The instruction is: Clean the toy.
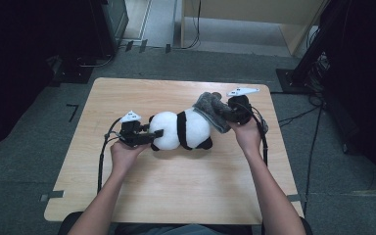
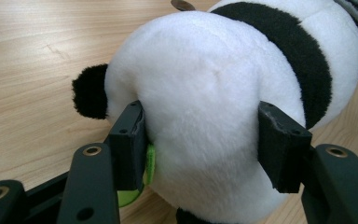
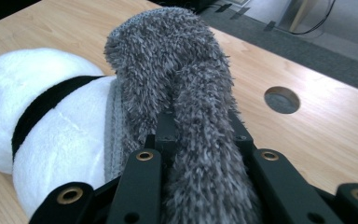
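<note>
Panda plush pinned while grey cloth works over it

Panda plush [image 1: 181,129] lies on its side near the middle of the wooden table [image 1: 176,191], probably laid flat so it cannot roll. The left gripper [image 1: 152,134] has its jaws pressed into the white rump from both sides, seemingly to anchor the toy. At the other end, the right gripper [image 1: 225,111] pinches a fuzzy grey cloth [image 3: 168,70] tight between its jaws, draped against the panda, apparently for wiping or covering.
</note>
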Motion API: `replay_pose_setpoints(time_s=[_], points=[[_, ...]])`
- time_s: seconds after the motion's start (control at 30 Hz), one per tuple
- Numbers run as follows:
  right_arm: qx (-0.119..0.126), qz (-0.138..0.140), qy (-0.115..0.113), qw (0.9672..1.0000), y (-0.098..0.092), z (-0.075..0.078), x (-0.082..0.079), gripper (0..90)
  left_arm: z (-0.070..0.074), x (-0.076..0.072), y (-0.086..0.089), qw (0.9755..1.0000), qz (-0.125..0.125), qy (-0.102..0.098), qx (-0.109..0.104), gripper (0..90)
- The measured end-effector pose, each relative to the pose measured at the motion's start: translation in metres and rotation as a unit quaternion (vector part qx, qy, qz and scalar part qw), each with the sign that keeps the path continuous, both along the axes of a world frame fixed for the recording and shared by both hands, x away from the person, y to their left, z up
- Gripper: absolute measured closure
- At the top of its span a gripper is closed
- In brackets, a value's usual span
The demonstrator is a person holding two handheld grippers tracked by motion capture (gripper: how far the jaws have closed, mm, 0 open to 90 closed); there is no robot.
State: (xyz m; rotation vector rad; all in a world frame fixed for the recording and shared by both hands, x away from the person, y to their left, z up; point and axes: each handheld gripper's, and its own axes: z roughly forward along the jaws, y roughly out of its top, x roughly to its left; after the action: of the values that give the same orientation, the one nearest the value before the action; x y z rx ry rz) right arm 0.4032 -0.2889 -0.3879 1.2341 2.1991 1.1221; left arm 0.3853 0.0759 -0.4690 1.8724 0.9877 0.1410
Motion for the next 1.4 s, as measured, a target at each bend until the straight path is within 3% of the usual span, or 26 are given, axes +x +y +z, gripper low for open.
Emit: replay_pose_setpoints(time_s=[0.17,0.3,0.63,0.83,0.9,1.0,1.1,1.4], points=[[0.007,-0.029,-0.014,0.9994,-0.012,0.006,-0.002,73.8,0.001,0.0,0.0,1.0,0.001,0.002,0.0,41.9],[0.015,-0.044,-0.008,0.9989,-0.018,0.001,0.0,73.8,0.001,0.0,-0.001,1.0,0.001,0.001,0.002,41.9],[0.018,-0.032,0.008,0.9993,0.007,-0.021,-0.002,73.4,0.0,-0.001,-0.001,1.0,0.0,0.001,0.003,41.9],[-0.004,-0.032,0.008,0.9994,0.015,-0.026,-0.003,73.3,0.0,0.0,0.0,1.0,0.002,0.001,0.002,41.8],[0.0,-0.033,0.0,0.9995,0.015,-0.03,-0.005,73.3,-0.001,0.0,0.0,1.0,0.001,0.002,0.001,41.7],[0.02,-0.04,0.008,0.999,0.013,-0.036,-0.005,73.2,-0.001,-0.001,-0.001,1.0,0.002,0.001,0.002,41.7],[0.033,-0.045,-0.004,0.9984,0.011,-0.041,-0.008,73.2,-0.001,0.0,-0.001,1.0,0.001,0.001,0.002,41.7],[0.041,-0.053,-0.006,0.9977,0.009,-0.05,-0.01,73.4,0.0,-0.001,-0.001,1.0,0.001,-0.001,0.002,41.7]])
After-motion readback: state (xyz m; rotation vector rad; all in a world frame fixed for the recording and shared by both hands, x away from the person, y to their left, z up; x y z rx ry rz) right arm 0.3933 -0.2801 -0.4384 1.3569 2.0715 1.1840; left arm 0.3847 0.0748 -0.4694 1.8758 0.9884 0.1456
